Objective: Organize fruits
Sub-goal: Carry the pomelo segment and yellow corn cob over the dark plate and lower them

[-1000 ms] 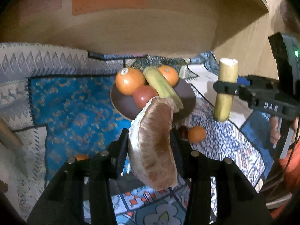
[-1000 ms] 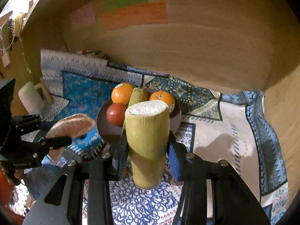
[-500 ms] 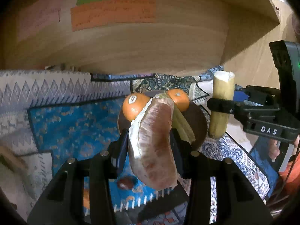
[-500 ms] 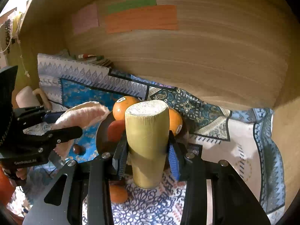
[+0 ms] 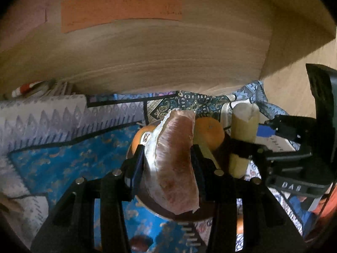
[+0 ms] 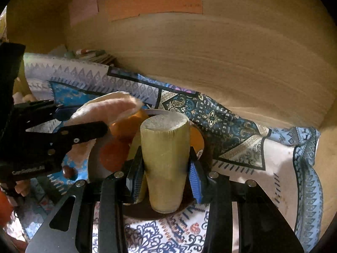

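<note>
My left gripper (image 5: 168,164) is shut on a pink peeled pomelo wedge (image 5: 174,160) and holds it over the dark brown plate (image 5: 162,211). My right gripper (image 6: 164,168) is shut on a yellow-green sugarcane piece (image 6: 165,160), upright over the same plate (image 6: 95,164). The plate holds two oranges (image 5: 210,131) (image 6: 126,126), a red fruit (image 6: 113,154) and a second green stalk (image 5: 205,149). The right gripper with its cane (image 5: 244,139) shows at the right of the left wrist view. The left gripper with its wedge (image 6: 105,109) shows at the left of the right wrist view.
A patterned blue and white cloth (image 6: 231,130) covers the surface. A wooden back wall (image 6: 210,63) with orange and pink paper notes (image 6: 155,0) stands close behind the plate. A small dark brown fruit (image 6: 69,171) lies on the cloth left of the plate.
Both grippers have moved forward and inward over the plate with their fruit still held. The plate and wall now loom closer in both views.
</note>
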The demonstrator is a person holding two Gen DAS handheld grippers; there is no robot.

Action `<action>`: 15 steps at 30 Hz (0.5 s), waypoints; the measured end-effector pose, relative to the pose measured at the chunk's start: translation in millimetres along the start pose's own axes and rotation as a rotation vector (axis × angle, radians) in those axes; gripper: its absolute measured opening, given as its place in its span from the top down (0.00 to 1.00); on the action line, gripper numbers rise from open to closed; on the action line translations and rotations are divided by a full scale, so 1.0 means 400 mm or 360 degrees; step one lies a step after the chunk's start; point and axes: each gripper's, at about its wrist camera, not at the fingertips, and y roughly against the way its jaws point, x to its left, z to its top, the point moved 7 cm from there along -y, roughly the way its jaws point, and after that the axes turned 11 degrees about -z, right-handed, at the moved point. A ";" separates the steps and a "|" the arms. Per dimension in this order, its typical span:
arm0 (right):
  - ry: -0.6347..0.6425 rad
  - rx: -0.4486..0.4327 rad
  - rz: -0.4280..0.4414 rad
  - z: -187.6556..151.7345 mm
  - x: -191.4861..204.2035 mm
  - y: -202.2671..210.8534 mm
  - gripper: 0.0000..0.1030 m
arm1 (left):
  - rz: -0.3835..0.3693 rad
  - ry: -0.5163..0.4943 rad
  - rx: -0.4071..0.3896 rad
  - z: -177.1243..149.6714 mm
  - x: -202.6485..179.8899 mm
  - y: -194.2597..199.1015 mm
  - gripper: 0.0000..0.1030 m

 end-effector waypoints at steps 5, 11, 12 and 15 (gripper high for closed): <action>0.0006 0.0017 0.0013 -0.005 0.000 -0.027 0.66 | -0.0002 0.0010 0.0000 0.015 0.002 -0.038 0.58; -0.0013 0.0028 0.0029 -0.006 -0.003 -0.042 0.66 | 0.0006 0.0016 -0.0009 0.022 0.012 -0.055 0.51; -0.0018 0.0038 0.0030 -0.007 -0.005 -0.049 0.66 | 0.0015 0.0019 -0.0016 0.022 0.015 -0.052 0.50; -0.0027 0.0074 0.0033 -0.014 -0.007 -0.063 0.64 | 0.0020 0.0039 -0.0025 0.020 0.026 -0.042 0.50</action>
